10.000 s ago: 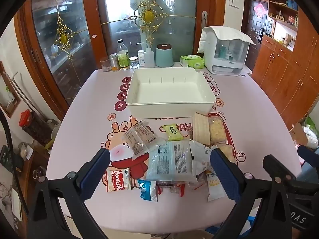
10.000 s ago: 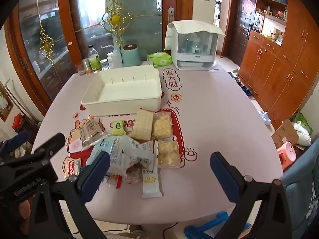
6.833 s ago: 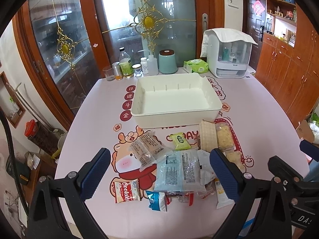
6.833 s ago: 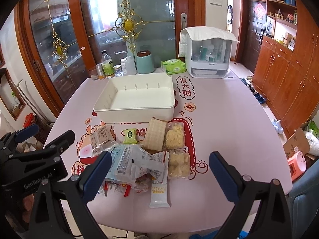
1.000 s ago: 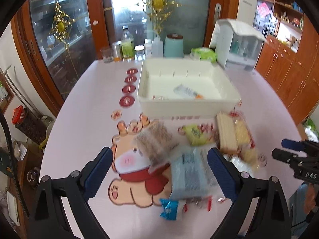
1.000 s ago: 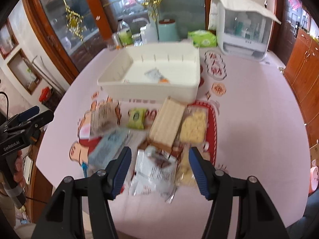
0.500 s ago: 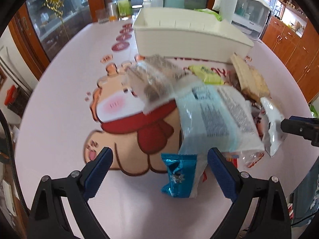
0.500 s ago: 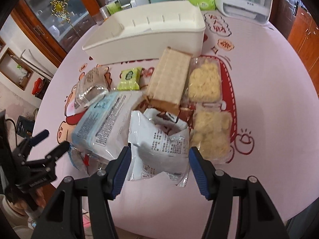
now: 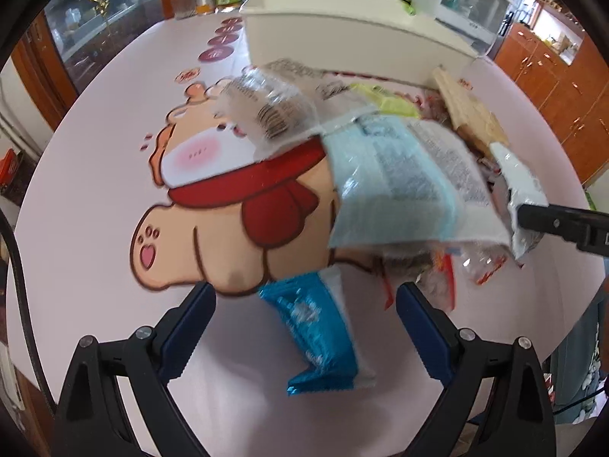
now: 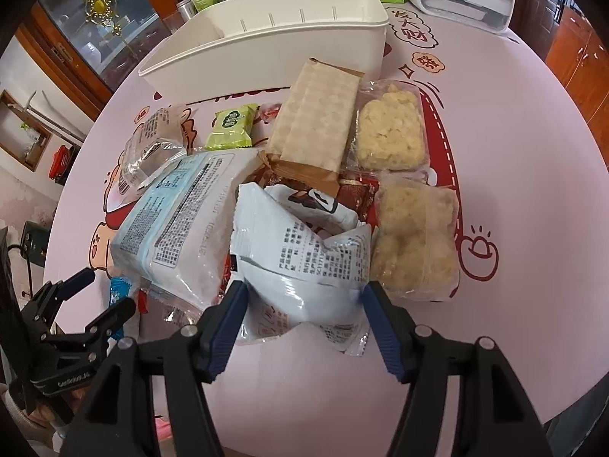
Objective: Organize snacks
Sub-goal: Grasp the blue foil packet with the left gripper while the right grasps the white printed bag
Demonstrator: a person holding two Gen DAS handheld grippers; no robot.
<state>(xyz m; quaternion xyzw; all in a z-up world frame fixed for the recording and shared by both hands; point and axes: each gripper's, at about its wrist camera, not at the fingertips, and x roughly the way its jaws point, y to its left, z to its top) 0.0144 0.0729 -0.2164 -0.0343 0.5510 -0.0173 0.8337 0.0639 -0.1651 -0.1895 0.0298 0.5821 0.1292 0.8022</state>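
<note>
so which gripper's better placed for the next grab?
Right, probably. The right gripper already has its open fingers against both sides of the white bag. The left gripper is open around the blue packet, with wide gaps.

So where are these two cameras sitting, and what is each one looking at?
Left wrist: rides the left tool, low over the table, facing a blue snack packet between its open fingers.
Right wrist: rides the right tool, facing a white snack bag between its fingers.
Both show the white bin and the pale blue bag.
</note>
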